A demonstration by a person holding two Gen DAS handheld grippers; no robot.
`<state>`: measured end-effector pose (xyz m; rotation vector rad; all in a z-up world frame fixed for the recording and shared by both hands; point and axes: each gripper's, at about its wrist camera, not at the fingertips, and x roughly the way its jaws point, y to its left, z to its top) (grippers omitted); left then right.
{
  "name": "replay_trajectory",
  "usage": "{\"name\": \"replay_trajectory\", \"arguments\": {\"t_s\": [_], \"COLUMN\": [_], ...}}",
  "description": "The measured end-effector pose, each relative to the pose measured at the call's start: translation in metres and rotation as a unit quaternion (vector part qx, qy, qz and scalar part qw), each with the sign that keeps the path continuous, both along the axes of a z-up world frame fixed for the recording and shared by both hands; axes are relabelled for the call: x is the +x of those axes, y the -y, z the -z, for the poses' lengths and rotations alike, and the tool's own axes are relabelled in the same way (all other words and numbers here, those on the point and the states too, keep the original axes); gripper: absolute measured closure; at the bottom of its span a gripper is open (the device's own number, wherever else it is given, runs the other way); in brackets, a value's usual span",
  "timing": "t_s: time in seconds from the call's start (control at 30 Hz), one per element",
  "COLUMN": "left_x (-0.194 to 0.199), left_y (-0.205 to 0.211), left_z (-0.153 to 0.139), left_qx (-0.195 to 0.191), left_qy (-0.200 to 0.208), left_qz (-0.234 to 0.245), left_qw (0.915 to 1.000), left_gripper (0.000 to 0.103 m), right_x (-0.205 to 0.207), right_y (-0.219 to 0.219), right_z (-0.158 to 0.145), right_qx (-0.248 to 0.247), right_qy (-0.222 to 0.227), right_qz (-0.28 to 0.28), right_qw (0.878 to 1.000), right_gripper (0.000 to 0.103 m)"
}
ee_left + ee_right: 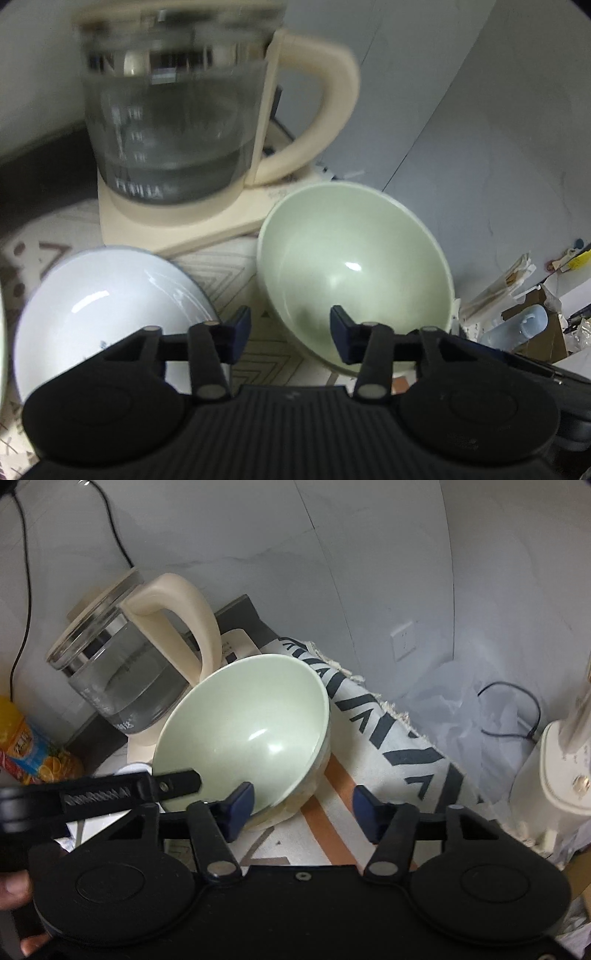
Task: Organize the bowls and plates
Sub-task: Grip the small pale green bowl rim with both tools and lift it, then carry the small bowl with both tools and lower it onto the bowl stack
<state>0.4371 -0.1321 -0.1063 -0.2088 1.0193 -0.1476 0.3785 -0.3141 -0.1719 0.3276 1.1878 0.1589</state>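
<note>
A pale green bowl [354, 269] sits on the patterned cloth in front of the kettle; it also shows in the right wrist view [243, 727]. A white bowl [107, 306] with a thin blue rim sits to its left. My left gripper [290, 338] is open and empty; its right finger reaches over the green bowl's near rim and its left finger is beside the white bowl. My right gripper [303, 812] is open and empty, just right of the green bowl, its left finger close to the bowl's near edge. The left gripper's finger [177, 781] shows at the green bowl's left rim.
A glass kettle [177, 122] with a cream handle stands on its base behind the bowls, also in the right wrist view [122, 672]. An orange juice bottle [26, 746] stands at the left. A white appliance [565, 768] and a cable lie to the right beyond the cloth's edge.
</note>
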Motion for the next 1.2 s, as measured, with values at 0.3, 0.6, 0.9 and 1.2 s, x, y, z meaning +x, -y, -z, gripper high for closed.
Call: {"name": "replay_trajectory", "arguments": {"t_s": [0.3, 0.6, 0.9, 1.2], "left_x": [0.011, 0.007, -0.023, -0.063], "left_y": [-0.005, -0.005, -0.009, -0.015], "left_z": [0.014, 0.013, -0.015, -0.041], "left_qx": [-0.029, -0.032, -0.027, -0.053], "left_qy": [-0.011, -0.001, 0.031, 0.062], "left_qz": [0.003, 0.004, -0.012, -0.035], "left_qw": [0.9995, 0.9995, 0.9991, 0.9961], "left_gripper": [0.079, 0.080, 0.080, 0.080], "right_x": [0.013, 0.009, -0.006, -0.028], "right_y": [-0.010, -0.012, -0.015, -0.016], "right_z": [0.011, 0.000, -0.030, -0.066], "right_qx": [-0.008, -0.021, -0.015, -0.025], "right_qy": [-0.019, -0.005, 0.038, 0.083], "right_qz": [0.002, -0.005, -0.026, -0.056], "right_qw": [1.000, 1.000, 0.999, 0.995], "right_gripper": [0.071, 0.073, 0.073, 0.073]}}
